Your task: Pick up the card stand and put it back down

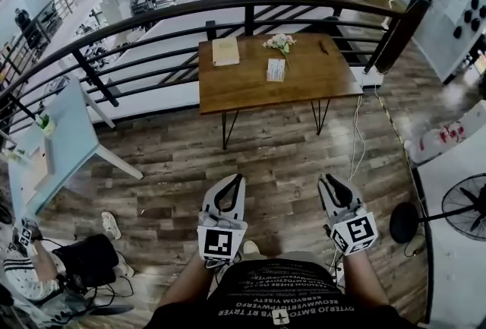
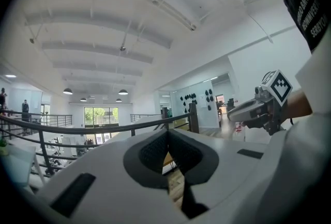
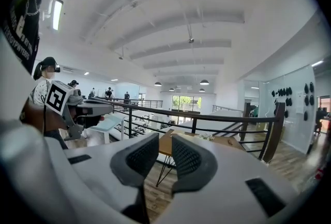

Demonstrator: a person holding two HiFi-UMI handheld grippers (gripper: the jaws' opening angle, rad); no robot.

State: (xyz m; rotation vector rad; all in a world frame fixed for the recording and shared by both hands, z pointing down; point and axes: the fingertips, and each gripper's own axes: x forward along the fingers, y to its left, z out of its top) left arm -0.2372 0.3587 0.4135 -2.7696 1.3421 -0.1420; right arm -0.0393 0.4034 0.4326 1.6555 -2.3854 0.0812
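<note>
Tongs hang by the person's waist: left gripper (image 1: 234,181) clenched on nothing, right gripper (image 1: 329,185) slightly parted, empty. Well ahead across the floor, the card stand (image 1: 276,70) stands upright on the wooden table (image 1: 228,92), between the 2 grippers' lines, neither clearly nearer.
</note>
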